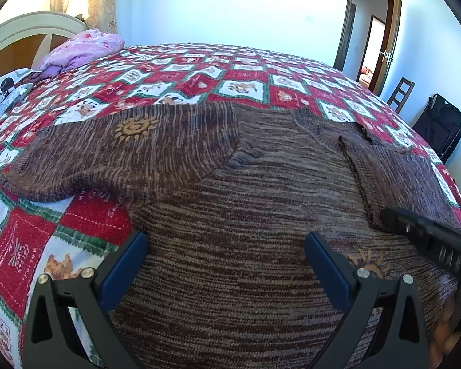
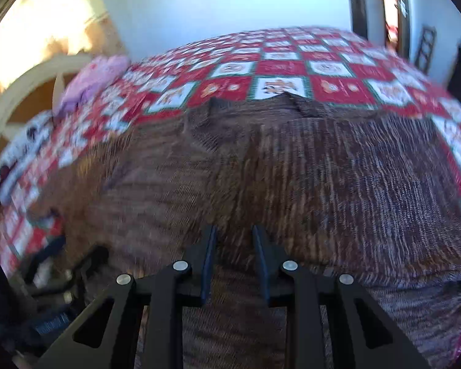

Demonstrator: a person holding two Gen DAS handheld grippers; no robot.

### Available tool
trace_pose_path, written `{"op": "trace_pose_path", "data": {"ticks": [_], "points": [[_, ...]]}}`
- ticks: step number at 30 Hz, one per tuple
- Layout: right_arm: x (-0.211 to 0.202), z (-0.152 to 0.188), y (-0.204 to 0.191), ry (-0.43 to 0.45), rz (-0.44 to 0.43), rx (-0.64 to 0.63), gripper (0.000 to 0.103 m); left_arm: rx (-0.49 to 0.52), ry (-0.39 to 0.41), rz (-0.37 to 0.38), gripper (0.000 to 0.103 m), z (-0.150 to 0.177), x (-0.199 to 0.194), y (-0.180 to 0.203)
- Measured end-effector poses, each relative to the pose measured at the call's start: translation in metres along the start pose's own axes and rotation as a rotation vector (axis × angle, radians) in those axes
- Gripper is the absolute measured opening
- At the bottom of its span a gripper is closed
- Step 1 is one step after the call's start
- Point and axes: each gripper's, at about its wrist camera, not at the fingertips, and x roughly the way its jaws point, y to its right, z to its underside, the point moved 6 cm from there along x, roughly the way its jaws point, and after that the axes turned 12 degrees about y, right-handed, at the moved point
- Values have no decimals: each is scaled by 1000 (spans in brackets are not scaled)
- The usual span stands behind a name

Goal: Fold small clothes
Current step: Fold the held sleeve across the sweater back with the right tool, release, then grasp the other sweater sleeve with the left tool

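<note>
A brown striped knitted sweater [image 1: 246, 215] lies flat on the bed, collar [image 1: 316, 126] toward the far side. Its left sleeve [image 1: 107, 156], with a tan sun motif [image 1: 135, 127], spreads out to the left. A fold of knit [image 1: 393, 169] lies over the right side. My left gripper [image 1: 227, 243] hovers over the sweater's lower body, open wide with only fabric beneath. In the blurred right wrist view my right gripper [image 2: 234, 230] is over the sweater [image 2: 292, 169], its jaws a narrow gap apart with nothing pinched between them.
A red, white and green patchwork quilt [image 1: 199, 77] covers the bed. A pink bundle [image 1: 83, 49] and a patterned cloth [image 1: 3, 92] lie by the white headboard [image 1: 30, 27]. An open door [image 1: 390, 37], a wooden chair [image 1: 401, 93] and a black bag [image 1: 442, 123] stand at right.
</note>
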Motion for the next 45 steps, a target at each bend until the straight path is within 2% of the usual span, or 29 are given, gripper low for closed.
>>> {"op": "trace_pose_path", "data": {"ticks": [4,7,10,12,13,14,17,21,25,29,32,37,39,40,41,43,45], "points": [[-7,7,-6,41,11,-41,34,11,-7,-12,103,0,2,1],[-6,5,-6,57,19,-57,34,33,-20,-31,103,1,2,3],[-23,5,-6,136,58,-56,34,37,-46,-21,103,1,-2,1],[-38,2,-3,214,55,-29,40,20,-54,-38,103,-2,-12,-12],[-45,1,1,243,56,-8,52,3,-44,-52,103,-5,-16,-20],[-48,1,3,257,56,8,58,-31,-21,-71,103,-10,-23,-37],[-52,0,11,278,51,56,58,-120,37,-142,103,-24,-36,-85],[-49,0,9,271,49,51,58,-215,92,-310,103,-49,-47,-168],[-49,0,5,275,65,26,58,-353,97,-352,102,-53,-42,-219],[-44,2,5,252,67,24,58,-499,42,-326,82,-40,-19,-244],[-41,3,6,239,63,32,58,-593,11,-317,81,-26,-3,-252],[-38,4,6,225,63,33,58,-595,47,-315,81,-31,4,-249],[-37,4,6,220,63,31,58,-604,56,-310,67,-32,6,-253],[-36,5,6,219,64,31,58,-613,63,-317,51,-31,6,-255],[-36,5,6,217,64,32,58,-621,71,-321,40,-30,6,-258],[-36,5,6,215,63,35,58,-644,90,-312,33,-24,5,-264],[-36,6,7,212,62,38,58,-679,107,-276,33,-22,2,-268]]}}
